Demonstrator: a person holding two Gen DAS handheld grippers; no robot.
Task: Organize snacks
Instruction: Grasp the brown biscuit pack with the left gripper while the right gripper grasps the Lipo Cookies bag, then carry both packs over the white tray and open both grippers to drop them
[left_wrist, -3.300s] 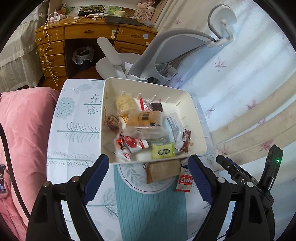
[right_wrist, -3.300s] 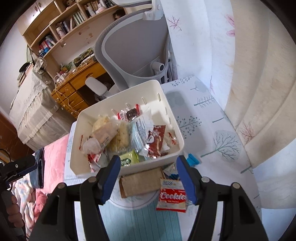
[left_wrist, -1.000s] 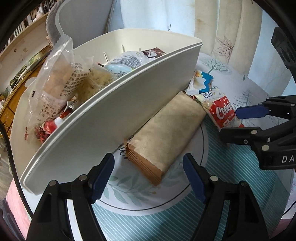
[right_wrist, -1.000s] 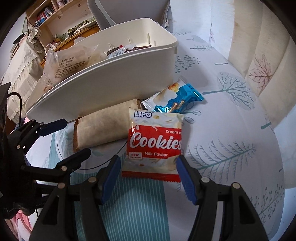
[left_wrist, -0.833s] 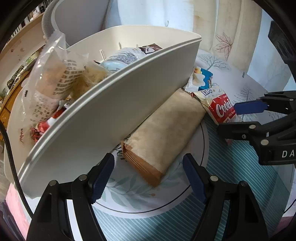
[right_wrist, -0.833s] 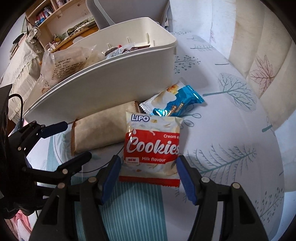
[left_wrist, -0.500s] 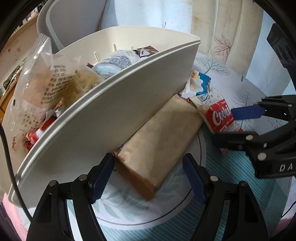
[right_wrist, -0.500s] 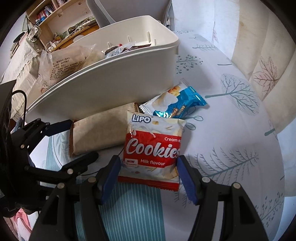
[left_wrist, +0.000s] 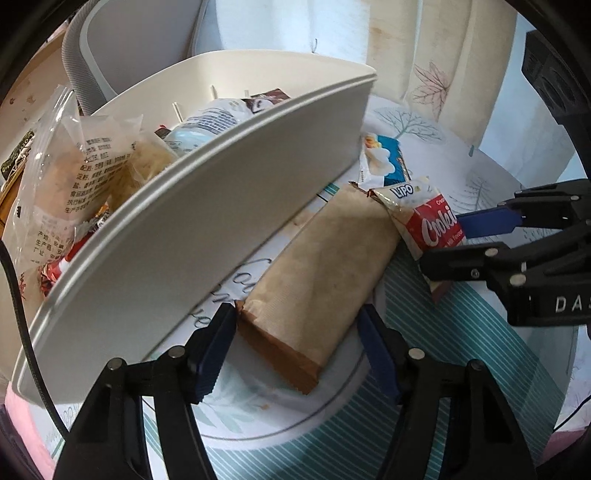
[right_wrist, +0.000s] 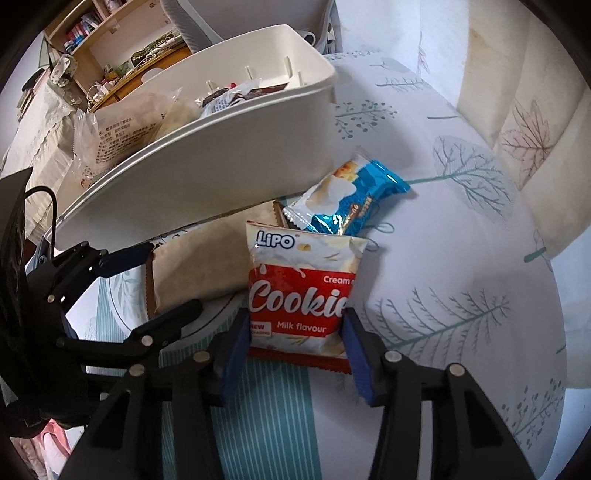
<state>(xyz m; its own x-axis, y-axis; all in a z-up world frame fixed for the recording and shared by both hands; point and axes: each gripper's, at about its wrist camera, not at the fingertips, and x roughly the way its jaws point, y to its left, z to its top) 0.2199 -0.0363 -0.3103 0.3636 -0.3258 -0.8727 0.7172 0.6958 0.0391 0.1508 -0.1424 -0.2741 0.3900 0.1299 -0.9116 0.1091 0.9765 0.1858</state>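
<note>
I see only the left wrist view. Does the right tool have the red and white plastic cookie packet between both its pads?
Observer: Yes. In the right wrist view the right tool has just been closing, and both pads touch the side edges of the red and white plastic cookie packet.
Operator: Is the blue foil packet trapped under it?
Observer: It seems not. The blue foil packet lies just beyond its top edge, beside the white plastic bin.

place: home bedroom-study | cues: bookshelf (right_wrist: 96, 26); office chair (left_wrist: 92, 66); curtains (right_wrist: 517, 110)
</note>
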